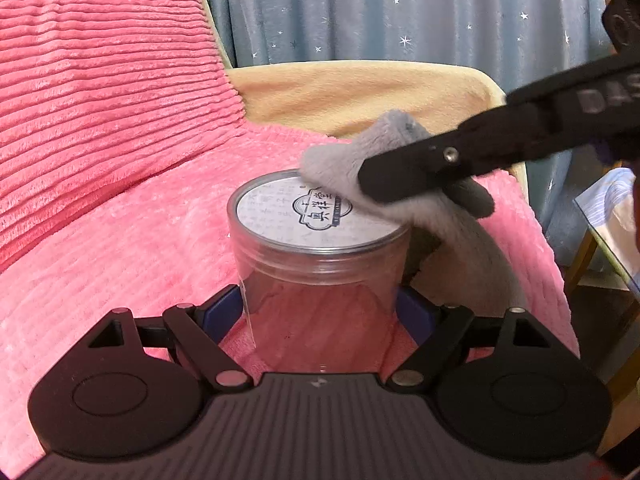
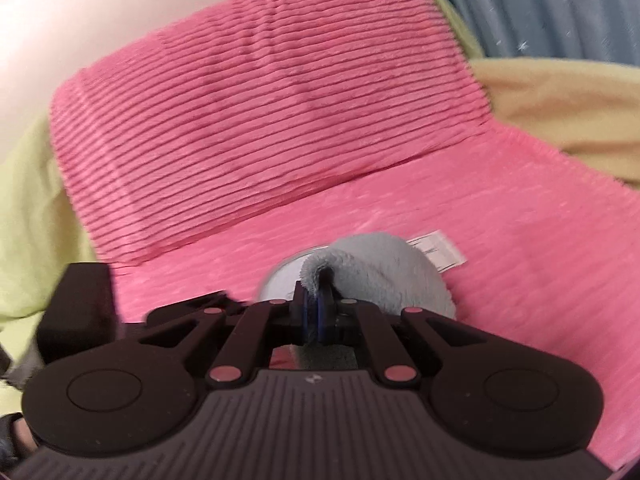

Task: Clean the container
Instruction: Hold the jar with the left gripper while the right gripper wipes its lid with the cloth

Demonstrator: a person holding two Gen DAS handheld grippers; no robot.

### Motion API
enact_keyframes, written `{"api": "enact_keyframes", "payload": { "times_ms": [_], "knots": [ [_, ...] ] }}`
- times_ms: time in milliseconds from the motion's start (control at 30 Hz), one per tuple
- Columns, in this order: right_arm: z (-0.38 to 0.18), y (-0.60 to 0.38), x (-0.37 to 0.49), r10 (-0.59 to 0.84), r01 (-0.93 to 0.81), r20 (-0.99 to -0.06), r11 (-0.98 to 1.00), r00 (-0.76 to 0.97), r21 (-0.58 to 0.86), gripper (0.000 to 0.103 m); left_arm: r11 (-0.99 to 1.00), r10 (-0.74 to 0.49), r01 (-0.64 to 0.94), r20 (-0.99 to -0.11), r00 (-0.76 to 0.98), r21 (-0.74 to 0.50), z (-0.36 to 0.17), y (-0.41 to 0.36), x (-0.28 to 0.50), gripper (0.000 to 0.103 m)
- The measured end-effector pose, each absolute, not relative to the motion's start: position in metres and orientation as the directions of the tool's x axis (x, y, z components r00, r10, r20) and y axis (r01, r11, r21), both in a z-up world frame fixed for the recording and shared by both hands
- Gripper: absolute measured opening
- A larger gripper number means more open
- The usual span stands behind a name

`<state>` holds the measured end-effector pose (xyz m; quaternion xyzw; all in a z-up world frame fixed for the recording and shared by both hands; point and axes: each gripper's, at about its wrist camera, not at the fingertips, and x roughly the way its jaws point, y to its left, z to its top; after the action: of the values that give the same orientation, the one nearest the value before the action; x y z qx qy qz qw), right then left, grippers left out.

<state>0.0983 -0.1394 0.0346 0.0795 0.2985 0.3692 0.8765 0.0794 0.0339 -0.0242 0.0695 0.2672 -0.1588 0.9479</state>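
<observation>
A clear round plastic container with a white printed lid stands upright on a pink blanket. My left gripper is shut on its lower body, one blue pad pressed against each side. My right gripper reaches in from the right, shut on a grey fluffy cloth that rests on the lid's right part and hangs down the container's right side. In the right wrist view the right gripper pinches the cloth, and a sliver of the lid shows to its left.
The pink ribbed blanket covers a seat and its backrest. A beige cover lies behind, with a blue star-patterned curtain beyond it. A glass-topped table stands at the right edge. A white tag lies on the blanket.
</observation>
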Motion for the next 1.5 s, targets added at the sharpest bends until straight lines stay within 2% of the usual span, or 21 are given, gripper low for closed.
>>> {"api": "enact_keyframes", "payload": {
  "times_ms": [233, 500, 600, 733, 967, 1300, 1500],
  "knots": [
    [0.031, -0.104, 0.118, 0.747, -0.628, -0.448, 0.66, 0.491, 0.413, 0.003, 0.942, -0.248, 0.33, -0.532, 0.809, 0.062, -0.025, 0.03, 0.075, 0.084],
    [0.03, -0.121, 0.126, 0.627, -0.543, -0.445, 0.778, 0.64, 0.315, 0.001, 0.941, -0.252, 0.333, -0.532, 0.808, 0.06, -0.025, 0.03, 0.075, 0.084],
    [0.032, -0.135, 0.118, 0.636, -0.549, -0.455, 0.77, 0.623, 0.325, 0.002, 0.939, -0.247, 0.335, -0.533, 0.809, 0.074, -0.025, 0.028, 0.075, 0.084],
    [0.031, -0.136, 0.105, 0.708, -0.572, -0.45, 0.705, 0.543, 0.42, 0.003, 0.938, -0.242, 0.335, -0.534, 0.81, 0.083, -0.025, 0.027, 0.073, 0.084],
    [0.029, -0.104, 0.121, 0.736, -0.598, -0.438, 0.676, 0.516, 0.43, 0.001, 0.939, -0.237, 0.332, -0.535, 0.811, 0.088, -0.025, 0.024, 0.069, 0.084],
    [0.029, -0.131, 0.125, 0.659, -0.531, -0.444, 0.752, 0.607, 0.39, 0.001, 0.941, -0.238, 0.328, -0.529, 0.814, 0.081, -0.021, 0.033, 0.089, 0.084],
    [0.03, -0.125, 0.108, 0.706, -0.569, -0.448, 0.708, 0.548, 0.419, 0.002, 0.941, -0.235, 0.329, -0.538, 0.809, 0.084, -0.023, 0.027, 0.086, 0.084]
  ]
}}
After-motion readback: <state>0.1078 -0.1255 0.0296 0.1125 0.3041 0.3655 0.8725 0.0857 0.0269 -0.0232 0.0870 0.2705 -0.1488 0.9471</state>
